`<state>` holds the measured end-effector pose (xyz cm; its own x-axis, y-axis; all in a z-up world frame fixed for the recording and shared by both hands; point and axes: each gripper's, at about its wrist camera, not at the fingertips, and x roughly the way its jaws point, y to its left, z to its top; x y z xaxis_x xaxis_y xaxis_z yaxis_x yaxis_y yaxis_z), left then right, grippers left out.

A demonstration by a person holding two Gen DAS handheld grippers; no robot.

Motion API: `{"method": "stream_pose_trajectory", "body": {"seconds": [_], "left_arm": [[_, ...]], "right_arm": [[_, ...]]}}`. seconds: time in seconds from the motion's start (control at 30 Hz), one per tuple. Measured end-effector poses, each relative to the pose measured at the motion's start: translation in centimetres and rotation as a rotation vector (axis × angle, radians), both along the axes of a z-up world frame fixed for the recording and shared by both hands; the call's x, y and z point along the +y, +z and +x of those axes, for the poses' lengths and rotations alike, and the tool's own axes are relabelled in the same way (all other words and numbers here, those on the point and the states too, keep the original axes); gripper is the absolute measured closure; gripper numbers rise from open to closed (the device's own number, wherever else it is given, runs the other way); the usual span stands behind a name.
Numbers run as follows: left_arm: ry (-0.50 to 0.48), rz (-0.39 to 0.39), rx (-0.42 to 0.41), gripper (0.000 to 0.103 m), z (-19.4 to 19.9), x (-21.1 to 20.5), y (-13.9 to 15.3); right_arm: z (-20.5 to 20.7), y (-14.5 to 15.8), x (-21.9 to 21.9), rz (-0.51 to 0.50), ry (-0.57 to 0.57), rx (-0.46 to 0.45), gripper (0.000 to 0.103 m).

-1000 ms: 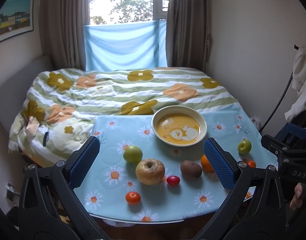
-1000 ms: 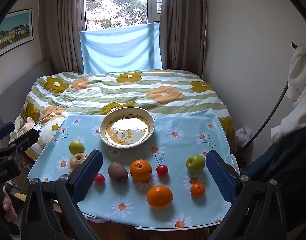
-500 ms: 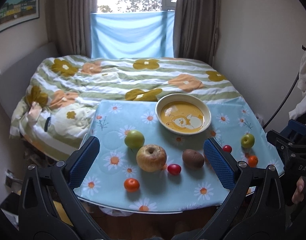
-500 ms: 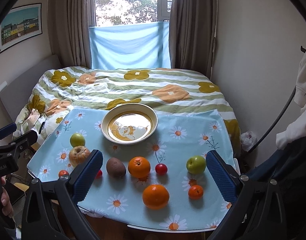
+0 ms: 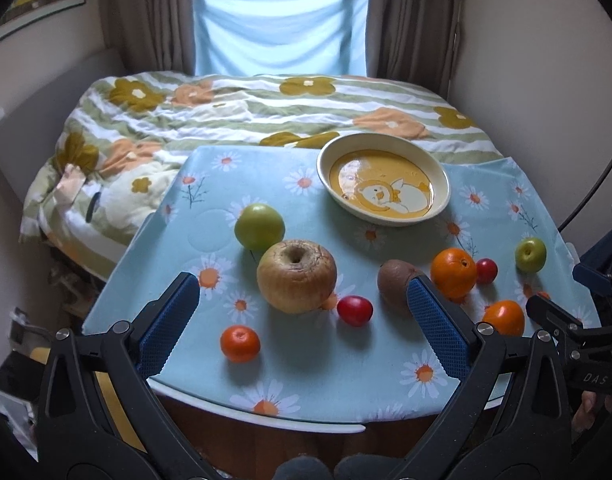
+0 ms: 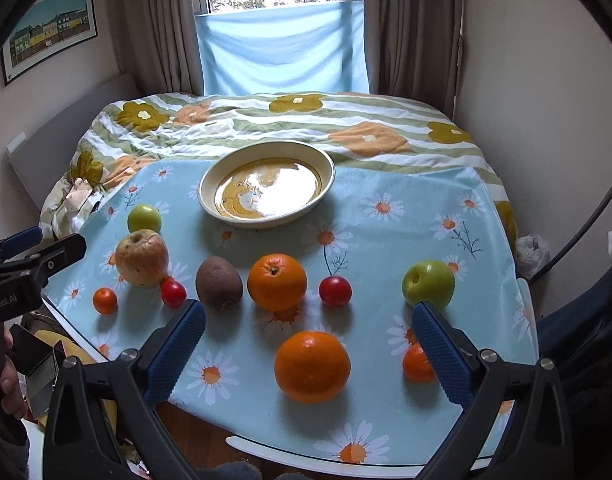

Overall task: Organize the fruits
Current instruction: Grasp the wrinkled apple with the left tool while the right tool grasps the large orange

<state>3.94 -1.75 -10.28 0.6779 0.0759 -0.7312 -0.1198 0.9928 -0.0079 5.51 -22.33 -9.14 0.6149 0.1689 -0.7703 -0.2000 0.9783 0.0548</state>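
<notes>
Fingers (image 5: 168,332) apart, apple (image 5: 296,275) beyond

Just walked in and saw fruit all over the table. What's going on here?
A person holds a gripper in each hand above the table, sorting fruit. Both the left gripper and the right gripper are open and empty. Apples, oranges, a kiwi and small red fruits lie loose on the cloth; the bowl behind them holds no fruit yet.
</notes>
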Motion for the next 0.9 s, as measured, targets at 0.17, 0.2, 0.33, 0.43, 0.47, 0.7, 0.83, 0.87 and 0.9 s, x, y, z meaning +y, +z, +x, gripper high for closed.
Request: {"method": "stream_pose_trajectory", "body": {"seconds": [0.17, 0.2, 0.33, 0.43, 0.47, 0.7, 0.83, 0.87, 0.9], "left_arm": [[0.019, -0.010, 0.018, 0.000, 2.1, -0.2, -3.1], [0.023, -0.009, 0.021, 0.000, 2.6, -0.3, -3.6], [0.039, -0.001, 0.036, 0.000, 4.2, -0.2, -5.5], [0.053, 0.007, 0.045, 0.000, 5.1, 0.1, -6.6], [0.058, 0.008, 0.050, 0.000, 5.4, 0.2, -6.9], [0.069, 0.013, 0.104, 0.005, 6.4, 1.0, -8.9], [0.065, 0.009, 0.138, 0.020, 6.7, 1.1, -9.6], [0.067, 0.005, 0.146, 0.020, 6.8, 1.1, -9.7], [0.068, 0.004, 0.148, 0.020, 6.8, 1.2, -9.6]], "right_arm": [[0.2, -3.3, -0.3, 0.013, -0.004, 0.045, 0.001], [0.2, -3.9, -0.3, 0.011, -0.005, 0.053, 0.001], [0.2, -5.9, -0.4, 0.017, -0.003, 0.092, 0.006], [0.3, -7.0, -0.2, 0.019, 0.001, 0.106, 0.010], [0.3, -7.3, -0.2, 0.019, 0.003, 0.109, 0.011], [0.2, -8.3, 0.1, 0.004, 0.000, 0.121, 0.018], [0.0, -8.6, -0.2, -0.001, -0.002, 0.131, 0.024], [0.0, -8.7, -0.2, -0.001, -0.002, 0.134, 0.026], [0.0, -8.8, -0.2, -0.002, -0.001, 0.138, 0.027]]}}
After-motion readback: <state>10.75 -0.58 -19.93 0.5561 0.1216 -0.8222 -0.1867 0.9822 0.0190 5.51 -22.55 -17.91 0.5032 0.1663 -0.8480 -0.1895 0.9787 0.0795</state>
